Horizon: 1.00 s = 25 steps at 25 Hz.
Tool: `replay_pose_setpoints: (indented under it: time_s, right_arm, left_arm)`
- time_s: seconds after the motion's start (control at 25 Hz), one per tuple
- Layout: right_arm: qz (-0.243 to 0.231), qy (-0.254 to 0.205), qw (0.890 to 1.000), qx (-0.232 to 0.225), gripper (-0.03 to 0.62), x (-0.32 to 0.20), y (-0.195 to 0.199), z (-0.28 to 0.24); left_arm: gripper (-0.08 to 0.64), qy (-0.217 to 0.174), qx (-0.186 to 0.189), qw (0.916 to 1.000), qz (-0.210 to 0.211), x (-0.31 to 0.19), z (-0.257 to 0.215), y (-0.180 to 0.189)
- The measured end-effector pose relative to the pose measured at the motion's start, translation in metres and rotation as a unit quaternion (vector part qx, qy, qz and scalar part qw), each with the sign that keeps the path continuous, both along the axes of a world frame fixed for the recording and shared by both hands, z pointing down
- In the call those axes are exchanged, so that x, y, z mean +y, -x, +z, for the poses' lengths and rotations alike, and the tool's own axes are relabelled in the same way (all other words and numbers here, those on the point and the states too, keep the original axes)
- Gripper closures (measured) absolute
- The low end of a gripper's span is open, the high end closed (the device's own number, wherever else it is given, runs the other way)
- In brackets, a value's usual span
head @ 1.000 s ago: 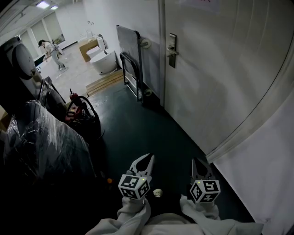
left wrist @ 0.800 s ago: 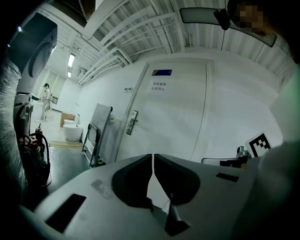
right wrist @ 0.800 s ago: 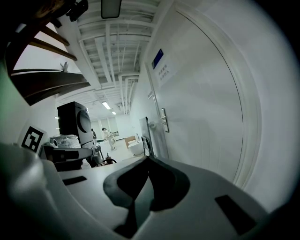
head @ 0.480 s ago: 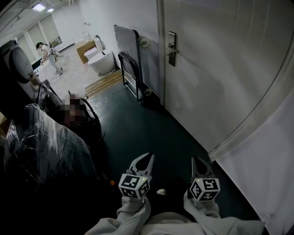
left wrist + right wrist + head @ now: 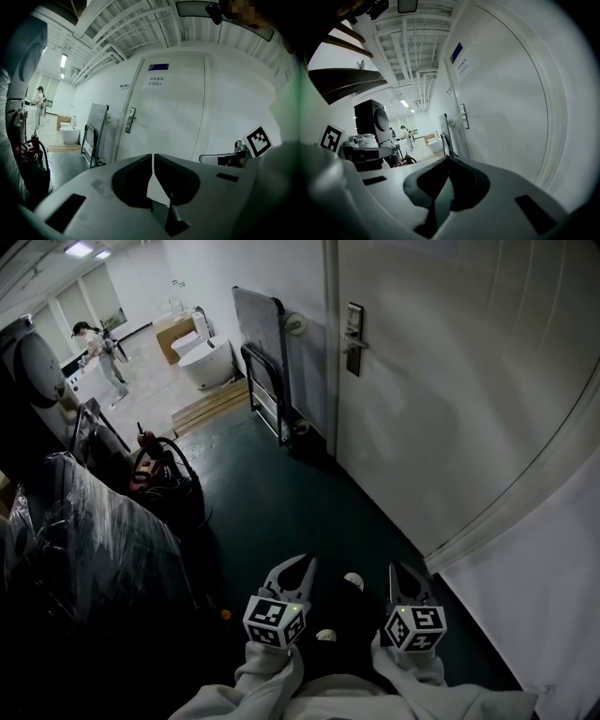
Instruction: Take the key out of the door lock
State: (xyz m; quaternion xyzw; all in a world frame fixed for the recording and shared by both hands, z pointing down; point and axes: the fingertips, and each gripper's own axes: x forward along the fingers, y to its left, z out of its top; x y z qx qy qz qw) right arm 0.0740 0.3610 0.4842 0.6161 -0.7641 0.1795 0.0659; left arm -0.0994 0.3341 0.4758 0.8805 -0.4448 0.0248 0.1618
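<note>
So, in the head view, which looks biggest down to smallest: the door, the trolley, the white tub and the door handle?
1. Door, by far the largest.
2. Trolley, stood up against the wall.
3. White tub; it sits farther off, so it may really be bigger than it looks.
4. Door handle.

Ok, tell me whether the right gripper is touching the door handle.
Apart. The head view shows the right gripper low in the frame, with a long stretch of dark floor between it and the door handle.
</note>
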Motion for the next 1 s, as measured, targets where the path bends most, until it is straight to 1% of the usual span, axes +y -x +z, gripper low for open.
replay_pose_setpoints:
  time_s: [0.2, 0.36, 0.6, 0.8, 1.0]
  right_arm:
    - [-0.006, 0.0, 1.0, -0.003, 0.54, -0.031, -0.004, 0.005]
    - [-0.005, -0.005, 1.0, -0.005, 0.54, -0.063, -0.016, 0.002]
    - [-0.01, -0.015, 1.0, 0.0, 0.54, -0.108, -0.026, -0.007]
    - [-0.008, -0.004, 1.0, 0.001, 0.54, -0.143, -0.04, -0.004]
    - [-0.022, 0.003, 1.0, 0.002, 0.54, -0.177, -0.045, -0.006]
  left_arm:
    - [0.537, -0.005, -0.008, 0.9999, -0.005, -0.03, 0.0, -0.003]
    - [0.537, -0.007, -0.004, 1.0, -0.002, -0.06, -0.002, -0.016]
    - [0.537, -0.019, -0.006, 0.9998, 0.009, -0.108, -0.012, -0.036]
    - [0.537, -0.008, -0.007, 0.9999, 0.013, -0.144, -0.008, -0.05]
    - [0.537, -0.002, -0.007, 1.0, 0.001, -0.175, -0.009, -0.057]
